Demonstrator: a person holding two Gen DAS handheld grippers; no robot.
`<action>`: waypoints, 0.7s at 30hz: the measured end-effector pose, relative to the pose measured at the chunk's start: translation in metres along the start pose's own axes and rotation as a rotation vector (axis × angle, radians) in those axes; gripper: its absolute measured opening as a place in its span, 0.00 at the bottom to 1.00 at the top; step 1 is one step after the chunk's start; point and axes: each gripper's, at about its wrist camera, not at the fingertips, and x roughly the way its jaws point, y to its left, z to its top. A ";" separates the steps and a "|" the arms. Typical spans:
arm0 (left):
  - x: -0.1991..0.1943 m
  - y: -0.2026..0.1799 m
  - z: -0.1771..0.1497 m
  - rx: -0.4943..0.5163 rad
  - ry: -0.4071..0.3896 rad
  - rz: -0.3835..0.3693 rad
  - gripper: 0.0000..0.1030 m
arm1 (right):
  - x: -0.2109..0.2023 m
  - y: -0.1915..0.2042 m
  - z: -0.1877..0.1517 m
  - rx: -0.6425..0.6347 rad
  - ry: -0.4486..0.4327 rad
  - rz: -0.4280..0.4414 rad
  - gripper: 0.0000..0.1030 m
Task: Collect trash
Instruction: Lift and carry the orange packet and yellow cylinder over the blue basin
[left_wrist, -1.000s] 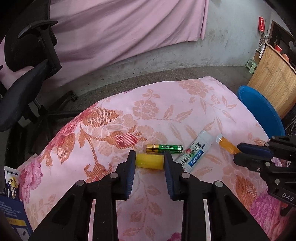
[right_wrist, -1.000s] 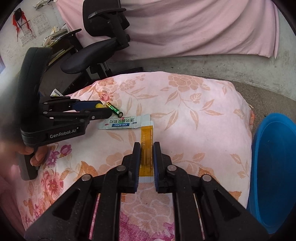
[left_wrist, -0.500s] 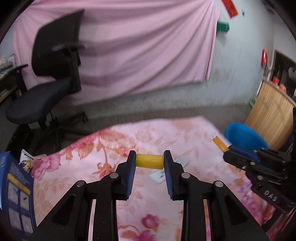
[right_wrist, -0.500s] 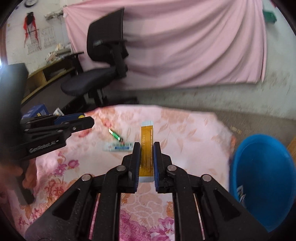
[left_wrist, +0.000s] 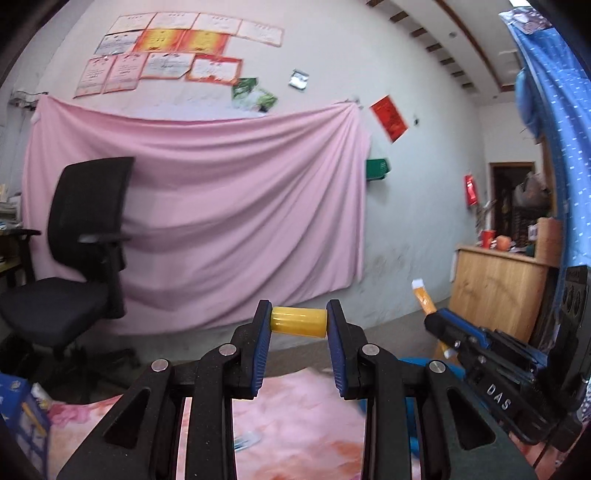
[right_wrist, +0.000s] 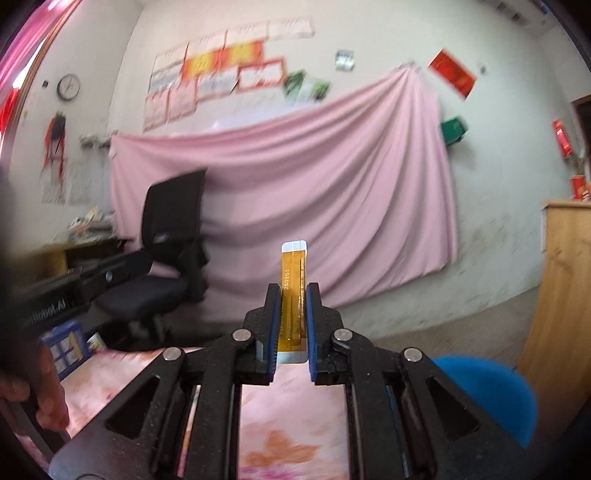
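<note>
Between the blue pads of the left gripper (left_wrist: 298, 322) a short yellow cylinder (left_wrist: 298, 322) was clamped crosswise, its two flat ends pressed against the pads, well above the flowered pink cloth (left_wrist: 295, 410). The right gripper (right_wrist: 293, 306) was closed on an orange flat ribbon strip (right_wrist: 293, 275), which stood upright between the fingers and stuck out past the tips with a white end on top; the number 250203 was printed on it. From the left wrist view the right gripper (left_wrist: 430, 320) was seen at the right side, with the same strip (left_wrist: 424, 298) pointing up and a little to the left. A blue bin (right_wrist: 491, 391) stood low at the right of the cloth, beside a wooden counter (right_wrist: 561, 295). Behind, a pink sheet (left_wrist: 207, 221) hung on the wall and a black office chair (left_wrist: 77, 236) stood at the left. A hand (right_wrist: 40, 402) held the left gripper at the left edge of the right wrist view.
</note>
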 end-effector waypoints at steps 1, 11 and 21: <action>0.003 -0.006 0.001 -0.003 -0.004 -0.015 0.24 | -0.005 -0.004 0.003 -0.007 -0.018 -0.020 0.35; 0.035 -0.087 0.007 0.046 -0.032 -0.156 0.24 | -0.035 -0.069 0.015 0.030 -0.082 -0.211 0.35; 0.075 -0.139 -0.004 0.059 0.040 -0.249 0.24 | -0.050 -0.121 0.001 0.105 0.004 -0.274 0.35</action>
